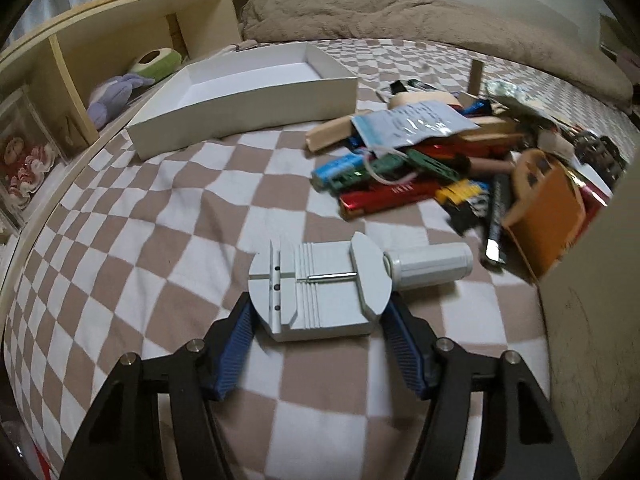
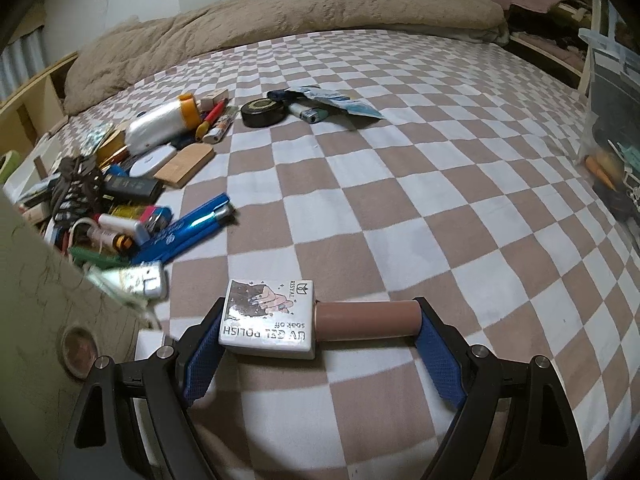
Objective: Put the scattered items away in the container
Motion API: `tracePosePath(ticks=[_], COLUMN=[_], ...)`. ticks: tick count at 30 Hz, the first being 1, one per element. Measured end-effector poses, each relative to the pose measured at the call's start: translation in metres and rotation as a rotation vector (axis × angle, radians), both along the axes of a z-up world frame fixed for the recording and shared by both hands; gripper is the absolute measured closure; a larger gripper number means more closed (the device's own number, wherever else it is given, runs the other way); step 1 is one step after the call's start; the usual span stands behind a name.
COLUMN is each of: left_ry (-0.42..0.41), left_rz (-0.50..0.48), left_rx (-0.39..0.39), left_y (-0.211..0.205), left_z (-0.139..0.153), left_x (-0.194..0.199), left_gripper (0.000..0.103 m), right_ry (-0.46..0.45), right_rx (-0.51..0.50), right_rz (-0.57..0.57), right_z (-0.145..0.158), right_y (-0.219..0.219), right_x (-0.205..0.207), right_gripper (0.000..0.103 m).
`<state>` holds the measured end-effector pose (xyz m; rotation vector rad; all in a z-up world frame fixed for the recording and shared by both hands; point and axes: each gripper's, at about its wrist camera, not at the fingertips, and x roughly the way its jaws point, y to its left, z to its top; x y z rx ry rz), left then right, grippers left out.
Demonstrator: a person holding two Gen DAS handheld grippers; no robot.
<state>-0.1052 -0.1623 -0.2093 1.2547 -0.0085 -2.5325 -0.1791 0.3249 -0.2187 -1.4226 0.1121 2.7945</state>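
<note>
My left gripper (image 1: 320, 308) is shut on a grey plastic tool with a metal pin and a knurled round knob (image 1: 320, 284); both blue pads press its sides just above the checked bedspread. The white open box (image 1: 248, 108) lies ahead to the left, with nothing seen inside. A pile of scattered items (image 1: 440, 160) lies to its right. My right gripper (image 2: 320, 320) is shut lengthwise on a UV gel polish bottle (image 2: 268, 320), one pad on its white body and the other on the end of its brown cap. The pile (image 2: 120, 200) is to its left.
A wooden shelf with plush toys (image 1: 120, 92) runs along the left edge of the bed. A beige duvet (image 1: 380, 12) is bunched at the back. A black round tin (image 2: 263, 112) and a lighter (image 2: 308, 114) lie apart. A clear bag (image 2: 612, 128) stands at the right.
</note>
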Motion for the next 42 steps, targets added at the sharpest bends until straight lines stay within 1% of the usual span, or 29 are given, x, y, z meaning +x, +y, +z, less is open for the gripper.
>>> tracePosePath(ticks=[5, 8, 15, 19, 27, 29, 35, 42], left_ry=[-0.003, -0.007, -0.012, -0.009, -0.003, 0.004, 0.038, 0.133], left_rz=[0.003, 0.005, 0.01, 0.023, 0.03, 0.031, 0.037, 0.022], left_rx=[-0.043, -0.049, -0.036, -0.01, 0.028, 0.018, 0.013, 0.037], left_y=[0.009, 0.01, 0.007, 0.004, 0.0, 0.002, 0.003, 0.009], left_z=[-0.003, -0.005, -0.009, -0.009, -0.009, -0.007, 0.001, 0.023], left_x=[0.002, 0.001, 0.0, -0.001, -0.001, 0.0, 0.001, 0.01], left_gripper=[0.039, 0.039, 0.039, 0.037, 0.037, 0.039, 0.04, 0.039], right_ry=[-0.012, -0.009, -0.012, -0.015, -0.003, 0.003, 0.013, 0.038], right_rx=[0.018, 0.023, 0.026, 0.007, 0.01, 0.016, 0.005, -0.05], right_rz=[0.048, 0.068, 0.072, 0.068, 0.065, 0.059, 0.05, 0.019], right_z=[0.001, 0.001, -0.003, -0.004, -0.002, -0.001, 0.002, 0.012], right_y=[-0.001, -0.002, -0.002, -0.002, -0.003, -0.003, 0.001, 0.011], right_x=[0.008, 0.013, 0.012, 0.013, 0.014, 0.014, 0.013, 0.016], right_gripper=[0.016, 0.016, 0.015, 0.015, 0.015, 0.016, 0.016, 0.016])
